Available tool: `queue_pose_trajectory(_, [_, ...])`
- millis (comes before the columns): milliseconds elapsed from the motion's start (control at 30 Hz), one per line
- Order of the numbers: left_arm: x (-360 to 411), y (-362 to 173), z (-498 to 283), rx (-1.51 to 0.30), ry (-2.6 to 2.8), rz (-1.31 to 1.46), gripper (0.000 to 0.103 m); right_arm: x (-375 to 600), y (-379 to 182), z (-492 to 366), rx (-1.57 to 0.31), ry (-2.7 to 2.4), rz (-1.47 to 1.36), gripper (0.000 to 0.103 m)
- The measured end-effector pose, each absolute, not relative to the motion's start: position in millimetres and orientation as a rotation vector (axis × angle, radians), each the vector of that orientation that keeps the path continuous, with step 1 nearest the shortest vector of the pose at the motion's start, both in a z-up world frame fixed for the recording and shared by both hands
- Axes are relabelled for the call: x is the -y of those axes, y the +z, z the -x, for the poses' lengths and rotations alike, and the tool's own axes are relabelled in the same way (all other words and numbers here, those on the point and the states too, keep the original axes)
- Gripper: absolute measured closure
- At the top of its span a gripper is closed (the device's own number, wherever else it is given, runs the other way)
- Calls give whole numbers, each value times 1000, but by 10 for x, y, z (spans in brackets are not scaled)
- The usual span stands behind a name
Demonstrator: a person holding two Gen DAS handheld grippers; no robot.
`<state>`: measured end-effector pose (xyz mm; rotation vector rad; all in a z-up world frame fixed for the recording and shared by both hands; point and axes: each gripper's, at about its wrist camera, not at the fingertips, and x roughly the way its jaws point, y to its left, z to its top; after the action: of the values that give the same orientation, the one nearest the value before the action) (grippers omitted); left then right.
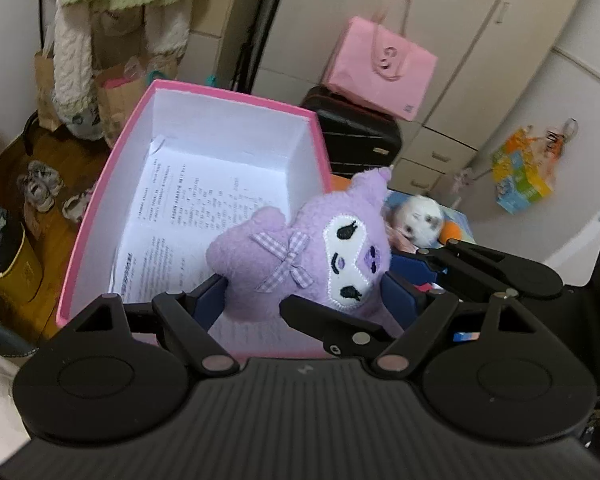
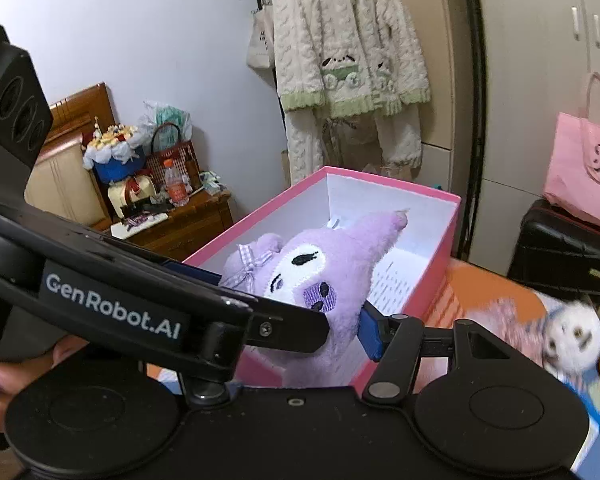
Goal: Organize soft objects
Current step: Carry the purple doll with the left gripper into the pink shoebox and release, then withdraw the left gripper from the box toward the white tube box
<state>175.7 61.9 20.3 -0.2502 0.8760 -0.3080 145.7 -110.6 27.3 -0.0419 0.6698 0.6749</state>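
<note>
A purple plush toy (image 1: 300,256) with a white face and checked bow is held over the open pink box (image 1: 100,200). My left gripper (image 1: 306,300) is shut on its lower body between blue pads. In the right wrist view the plush (image 2: 320,272) hangs above the pink box (image 2: 452,240), with the other gripper's black arm crossing in front of it. My right gripper (image 2: 340,332) has its right blue pad against the plush; its left finger is hidden behind that arm. A white round plush (image 1: 420,220) lies right of the box, also in the right wrist view (image 2: 572,340).
Printed paper sheets (image 1: 188,216) line the box bottom. A black suitcase (image 1: 356,132) with a pink bag (image 1: 380,64) stands behind. Shoes (image 1: 40,188) and a yellow bin (image 1: 8,252) are on the floor at left. A wooden cabinet (image 2: 180,224) carries clutter.
</note>
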Motion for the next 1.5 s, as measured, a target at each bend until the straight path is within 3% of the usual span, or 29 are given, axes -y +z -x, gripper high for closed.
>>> queue_pose_trajectory(333, [-720, -217, -2543, -1017, -227, 311, 22, 880, -106, -2328, -859, 703, 60, 38])
queue_pose_trajectory(700, [-783, -251, -2545, -1087, -210, 274, 21, 714, -172, -2392, -895, 768, 188, 37])
queue_pose_trajectory(933, [-761, -177, -2393, -1015, -179, 226, 19, 629, -186, -2301, -868, 725, 303, 32])
queue_pose_trajectory(1033, [-799, -76, -2289, -986, -191, 233, 19, 655, -137, -2231, -852, 726, 319, 22])
queue_pose_trajectory(1500, [-793, 415, -1624, -853, -222, 148, 19, 870, 242, -1816, -766, 680, 357, 22])
